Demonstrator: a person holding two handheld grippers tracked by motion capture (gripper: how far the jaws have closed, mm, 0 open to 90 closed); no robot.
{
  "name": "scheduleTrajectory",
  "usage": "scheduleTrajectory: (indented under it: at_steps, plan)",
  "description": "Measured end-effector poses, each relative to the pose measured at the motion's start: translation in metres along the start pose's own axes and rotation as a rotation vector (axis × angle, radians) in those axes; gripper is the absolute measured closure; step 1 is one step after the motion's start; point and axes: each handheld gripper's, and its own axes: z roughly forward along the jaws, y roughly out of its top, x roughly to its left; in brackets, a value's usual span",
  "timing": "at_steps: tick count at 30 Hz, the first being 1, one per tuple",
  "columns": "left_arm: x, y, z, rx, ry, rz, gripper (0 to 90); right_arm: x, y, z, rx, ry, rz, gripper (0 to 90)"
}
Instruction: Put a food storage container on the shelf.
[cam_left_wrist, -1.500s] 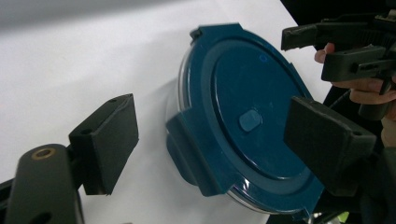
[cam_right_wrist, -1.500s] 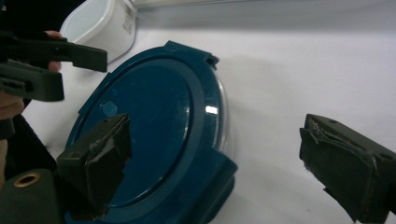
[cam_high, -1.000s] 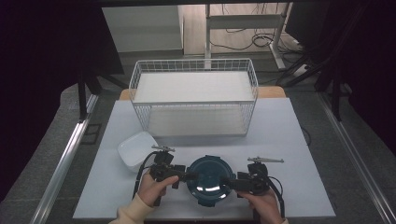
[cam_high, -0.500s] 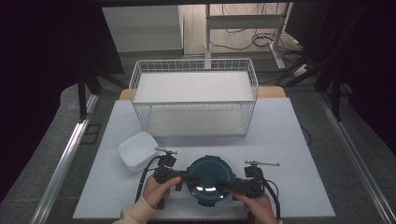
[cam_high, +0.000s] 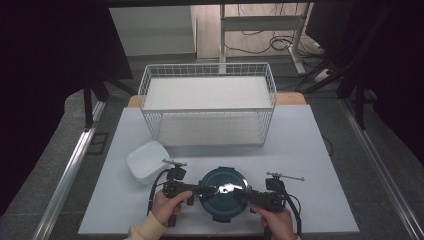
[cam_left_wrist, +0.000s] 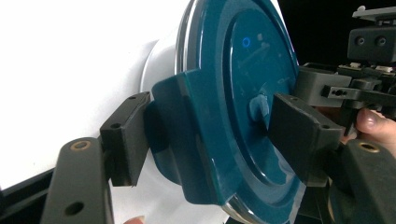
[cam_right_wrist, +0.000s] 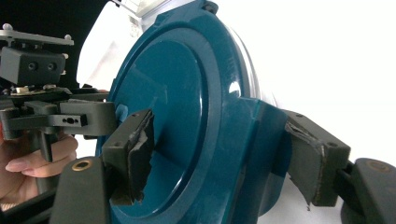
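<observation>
A round container with a dark teal lid (cam_high: 223, 192) sits at the table's front edge between my two grippers. My left gripper (cam_high: 205, 190) comes in from the lid's left and my right gripper (cam_high: 242, 194) from its right. In the left gripper view the left gripper (cam_left_wrist: 212, 135) has just been closing; its pads (cam_left_wrist: 126, 140) clamp a teal side flap (cam_left_wrist: 187, 130) and the lid (cam_left_wrist: 233, 93) face. The right gripper (cam_right_wrist: 223, 156) has also been closing in its own view; one worn pad (cam_right_wrist: 313, 161) presses the opposite flap (cam_right_wrist: 261, 149), the other the lid (cam_right_wrist: 173, 93) top.
A white square tub (cam_high: 146, 161) lies left of the container. A white wire basket (cam_high: 207, 107) stands across the back of the white table (cam_high: 300, 150). The table's right side is open. Dark floor and metal rails flank the table.
Both grippers' jaws have narrowed onto the lid's edges. The hands and the container stay in nearly the same spot.
</observation>
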Motion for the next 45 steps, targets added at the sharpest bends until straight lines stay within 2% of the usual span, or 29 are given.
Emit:
scheduleTrajectory:
  at_steps: [5, 8, 12, 18, 21, 33, 37, 40, 43, 45]
  plan:
    - [-0.002, -0.003, -0.004, -0.021, 0.001, -0.02, 34.0, 0.003, 0.002, -0.001, -0.008, 0.001, -0.021, 31.9]
    - [-0.004, -0.004, -0.006, -0.039, 0.0, -0.027, 36.8, 0.004, 0.004, -0.005, -0.031, 0.009, -0.028, 34.6]
    - [-0.009, -0.004, -0.006, -0.037, 0.005, -0.006, 37.3, 0.006, 0.006, -0.01, -0.052, 0.01, -0.049, 35.4]
    - [-0.011, -0.005, -0.006, -0.042, 0.002, -0.002, 37.4, 0.008, 0.007, -0.012, -0.064, 0.003, -0.077, 35.5]
    - [-0.012, -0.004, -0.008, -0.043, 0.009, 0.021, 37.5, 0.009, 0.008, -0.013, -0.063, 0.007, -0.093, 35.6]
    - [-0.023, 0.002, -0.016, -0.059, 0.009, 0.066, 37.6, 0.019, 0.015, -0.022, -0.077, 0.022, -0.173, 36.5]
    - [-0.026, 0.006, -0.018, -0.065, 0.014, 0.079, 37.6, 0.02, 0.017, -0.023, -0.081, 0.024, -0.173, 36.5]
    - [-0.027, 0.008, -0.021, -0.074, 0.015, 0.084, 37.5, 0.023, 0.021, -0.024, -0.08, 0.027, -0.193, 36.6]
    - [-0.032, 0.013, -0.028, -0.094, 0.044, 0.112, 37.5, 0.025, 0.029, -0.022, -0.066, 0.044, -0.204, 36.6]
    - [-0.034, 0.015, -0.031, -0.102, 0.049, 0.119, 37.5, 0.026, 0.03, -0.021, -0.065, 0.049, -0.206, 36.6]
